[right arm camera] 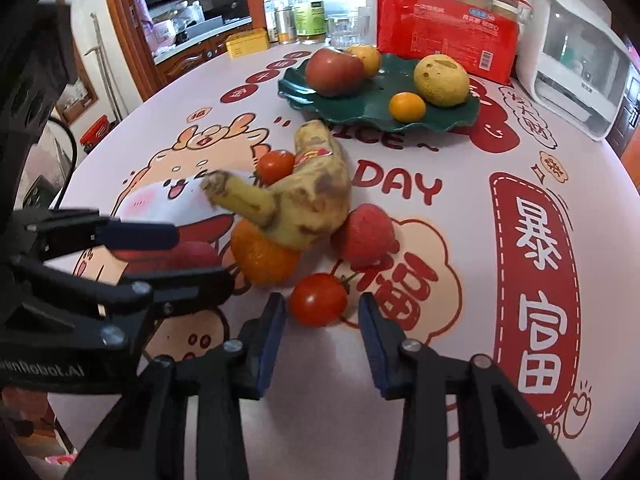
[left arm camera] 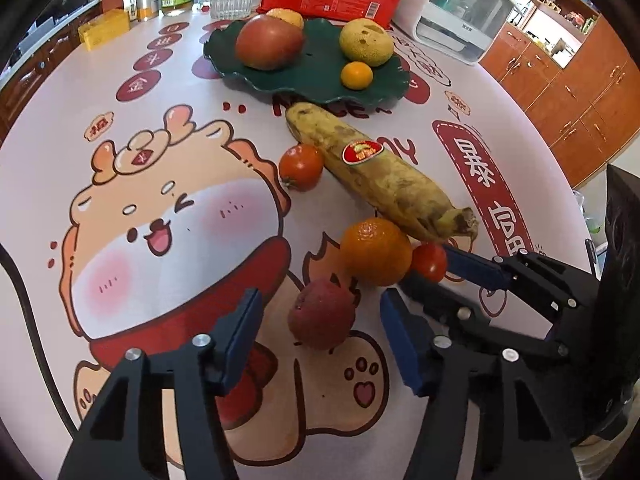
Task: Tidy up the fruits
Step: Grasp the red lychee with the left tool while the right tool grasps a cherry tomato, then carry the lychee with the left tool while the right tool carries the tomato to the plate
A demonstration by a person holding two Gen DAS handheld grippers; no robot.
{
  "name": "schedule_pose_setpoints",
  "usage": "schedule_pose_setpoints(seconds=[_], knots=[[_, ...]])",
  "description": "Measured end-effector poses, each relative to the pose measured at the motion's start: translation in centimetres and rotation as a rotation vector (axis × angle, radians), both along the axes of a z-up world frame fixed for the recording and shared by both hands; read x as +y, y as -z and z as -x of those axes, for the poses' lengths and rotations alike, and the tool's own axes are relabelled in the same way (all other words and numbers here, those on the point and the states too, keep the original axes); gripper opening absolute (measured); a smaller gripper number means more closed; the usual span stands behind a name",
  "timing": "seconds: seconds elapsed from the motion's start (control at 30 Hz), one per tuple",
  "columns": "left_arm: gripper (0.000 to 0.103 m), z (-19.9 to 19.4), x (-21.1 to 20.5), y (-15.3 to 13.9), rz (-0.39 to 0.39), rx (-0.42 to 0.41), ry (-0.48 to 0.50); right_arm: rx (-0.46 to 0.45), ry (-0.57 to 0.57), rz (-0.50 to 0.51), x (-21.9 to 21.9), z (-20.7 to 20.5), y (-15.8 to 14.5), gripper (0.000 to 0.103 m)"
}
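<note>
Fingers of my left gripper (left arm camera: 320,334) are standing spread around a red lychee (left arm camera: 321,314). My right gripper (right arm camera: 322,326) is gaping too, flanking 1 cherry tomato (right arm camera: 318,299) without touching. Banana (left arm camera: 374,170) and orange (left arm camera: 376,251) are lying just beyond, green plate (left arm camera: 280,80) farther back.

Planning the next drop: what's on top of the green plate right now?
On the green plate: a red apple, a small orange, a yellowish pear, and another orange fruit, partly hidden behind the apple.
</note>
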State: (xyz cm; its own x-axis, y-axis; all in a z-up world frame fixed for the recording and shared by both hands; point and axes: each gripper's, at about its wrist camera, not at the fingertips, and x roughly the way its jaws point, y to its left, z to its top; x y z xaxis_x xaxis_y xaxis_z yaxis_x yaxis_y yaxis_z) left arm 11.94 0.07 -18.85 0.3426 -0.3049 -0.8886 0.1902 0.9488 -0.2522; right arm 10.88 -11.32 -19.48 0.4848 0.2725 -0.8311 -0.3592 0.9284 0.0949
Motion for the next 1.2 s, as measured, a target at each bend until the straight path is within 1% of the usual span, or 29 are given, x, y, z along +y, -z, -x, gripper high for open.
schedule_pose_setpoints(seconds=[0.03,0.1,0.2,0.3,0.33,0.37,0.53,0.67,0.8,0.97,1.07,1.2], knots=[[0.056,0.0,0.0,0.1,0.005,0.004,-0.002,-0.001,0.005,-0.002,-0.1,-0.1,0.0,0.029],[0.054,0.0,0.0,0.2,0.008,0.01,-0.004,0.0,0.006,-0.011,-0.3,-0.1,0.0,0.029],[0.05,0.2,-0.2,0.3,-0.005,0.0,-0.004,-0.002,0.01,-0.015,-0.5,0.0,0.1,0.029],[0.039,0.1,0.0,0.3,-0.003,-0.001,-0.01,0.0,0.014,-0.024,-0.6,0.1,0.1,0.029],[0.033,0.0,0.0,0.3,-0.004,-0.001,-0.012,0.001,0.014,-0.027,-0.6,0.1,0.1,0.029],[0.032,0.0,0.1,0.3,-0.001,0.001,-0.015,0.003,0.016,-0.03,-0.7,0.0,0.1,0.029],[0.031,0.2,0.1,0.3,-0.007,-0.005,-0.02,0.01,0.02,-0.04,-0.9,0.1,0.1,0.028],[0.031,0.5,0.0,0.2,-0.011,0.008,-0.016,0.019,0.022,-0.045,-1.0,0.4,0.0,0.028],[0.031,1.0,0.3,-0.7,-0.012,0.003,-0.018,0.039,0.028,-0.046,-1.1,0.6,-0.1,0.028],[0.031,1.8,0.6,-3.1,-0.017,-0.026,-0.011,0.037,0.036,-0.05,-1.3,1.5,-1.4,0.028],[0.031,2.2,0.8,-4.9,-0.026,-0.052,-0.009,0.022,0.043,-0.046,-1.7,2.2,-2.7,0.028],[0.031,2.4,0.7,-7.5,-0.019,-0.09,-0.002,0.0,0.065,-0.051,-2.4,2.7,-4.9,0.028]])
